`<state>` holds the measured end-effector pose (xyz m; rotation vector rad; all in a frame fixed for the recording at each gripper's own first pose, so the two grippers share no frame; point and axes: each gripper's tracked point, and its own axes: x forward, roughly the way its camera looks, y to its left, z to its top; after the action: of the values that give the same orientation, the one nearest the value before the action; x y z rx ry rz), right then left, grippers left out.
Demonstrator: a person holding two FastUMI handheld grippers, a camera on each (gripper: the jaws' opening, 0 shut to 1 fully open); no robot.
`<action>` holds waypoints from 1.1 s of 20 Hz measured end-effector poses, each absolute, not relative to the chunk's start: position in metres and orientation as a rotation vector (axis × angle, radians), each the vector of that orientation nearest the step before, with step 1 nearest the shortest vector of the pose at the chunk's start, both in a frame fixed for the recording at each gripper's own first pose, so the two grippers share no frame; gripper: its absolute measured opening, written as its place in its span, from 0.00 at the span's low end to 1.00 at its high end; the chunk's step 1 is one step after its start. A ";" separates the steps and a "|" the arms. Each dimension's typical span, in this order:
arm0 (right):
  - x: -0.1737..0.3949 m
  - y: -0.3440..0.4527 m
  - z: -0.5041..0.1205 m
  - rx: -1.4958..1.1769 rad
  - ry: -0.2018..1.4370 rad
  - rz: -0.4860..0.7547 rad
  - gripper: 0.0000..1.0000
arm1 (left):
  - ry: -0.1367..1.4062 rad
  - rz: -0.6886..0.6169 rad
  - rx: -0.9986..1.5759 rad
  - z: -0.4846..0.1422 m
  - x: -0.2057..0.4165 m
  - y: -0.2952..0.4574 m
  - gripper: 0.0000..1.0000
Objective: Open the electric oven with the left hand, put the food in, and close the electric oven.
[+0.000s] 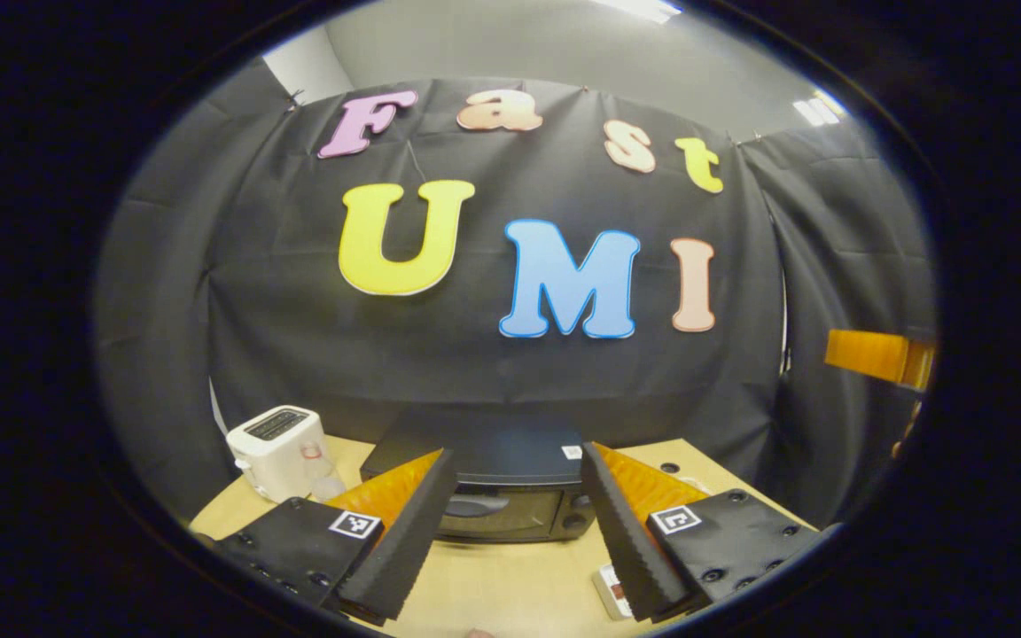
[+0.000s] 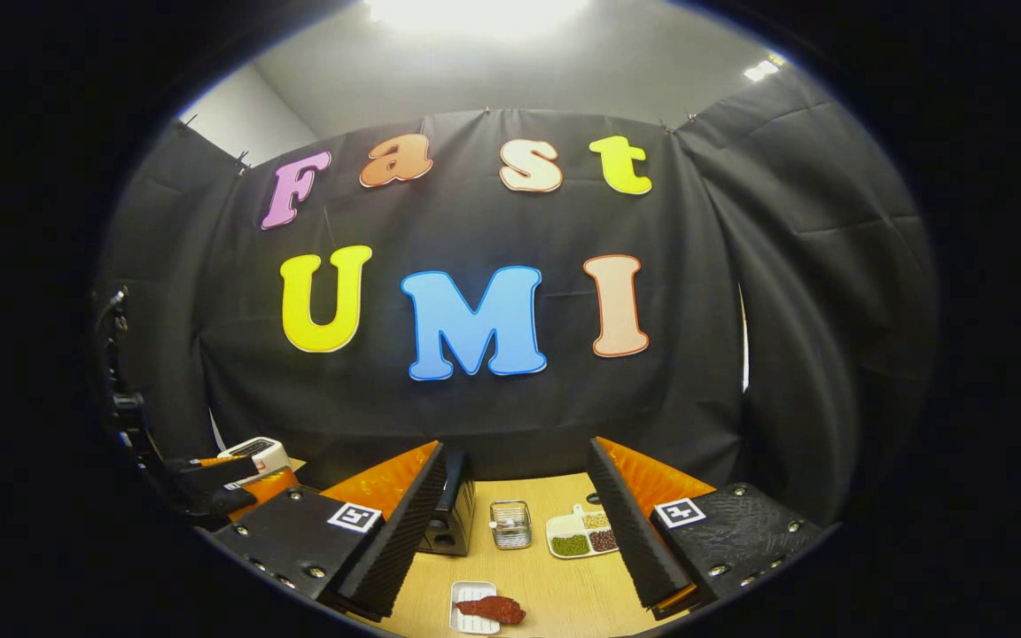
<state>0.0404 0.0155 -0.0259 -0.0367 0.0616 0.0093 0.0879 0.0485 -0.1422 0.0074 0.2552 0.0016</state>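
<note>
Legible text: none. Square coded markers on left gripper (image 1: 515, 523) and right gripper (image 2: 519, 518); small sticker on oven (image 1: 510, 483), possibly printed, unreadable.

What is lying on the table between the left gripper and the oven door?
In the left gripper view, only bare tabletop lies between the open left gripper and the closed oven. A small tray sits off to the side.

Light comes from ceiling panels (image 2: 475, 13) overhead; in the right gripper view they blow out to white glare. Wall cloth dim, wooden table (image 2: 546, 576) evenly lit, shadows soft. Strong fisheye bending at edges; rims slightly blurred, centres sharp.
</note>
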 end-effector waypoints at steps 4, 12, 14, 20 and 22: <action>0.047 0.021 -0.036 -0.051 0.092 0.016 0.96 | 0.333 0.027 0.039 -0.193 0.125 0.073 0.99; 0.050 0.005 -0.055 -0.059 0.156 -0.042 0.96 | 0.489 0.049 0.031 -0.290 0.186 0.100 0.99; 0.050 0.002 -0.055 -0.061 0.156 -0.058 0.96 | 0.512 0.051 0.021 -0.303 0.192 0.103 0.99; 0.047 0.001 -0.058 -0.066 0.163 -0.081 0.96 | 0.511 0.044 0.069 -0.309 0.208 0.107 0.99; 0.046 0.004 -0.058 -0.063 0.161 -0.081 0.96 | 0.508 0.043 0.085 -0.309 0.207 0.108 0.99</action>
<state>0.0458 0.0035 -0.0578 -0.0634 0.1613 -0.0807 0.2071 0.1081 -0.3093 0.0846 0.5081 0.0429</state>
